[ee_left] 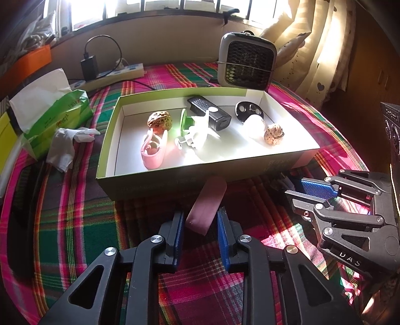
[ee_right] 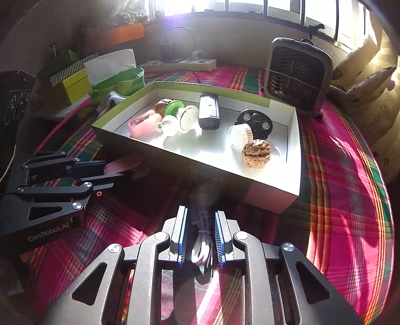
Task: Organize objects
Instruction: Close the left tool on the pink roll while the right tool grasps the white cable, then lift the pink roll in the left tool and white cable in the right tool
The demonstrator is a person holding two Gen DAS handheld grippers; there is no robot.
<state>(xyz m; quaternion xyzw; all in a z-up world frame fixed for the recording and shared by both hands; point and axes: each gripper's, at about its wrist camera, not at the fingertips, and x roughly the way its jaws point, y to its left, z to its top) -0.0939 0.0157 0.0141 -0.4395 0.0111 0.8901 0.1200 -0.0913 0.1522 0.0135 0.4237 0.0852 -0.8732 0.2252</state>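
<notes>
Pink case (ee_left: 206, 205), pinched by the left gripper (ee_left: 201, 225), points lengthwise at the box (ee_left: 175, 185); right gripper (ee_right: 200, 235) clamps the white cable (ee_right: 202, 240).

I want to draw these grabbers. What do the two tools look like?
The left tool has black arms with triangle holes, silver round bolts and dark blue ridged pads. It says GenRobot.AI on its side. The right tool is grey metal with the same triangle holes, silver bolts and lighter blue ridged pads. No sleeves or hands show.

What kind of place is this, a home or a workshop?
Probably a home room: a plaid cloth covers the surface, heart-print curtains hang by a barred window, and a tissue pack lies nearby.
</notes>
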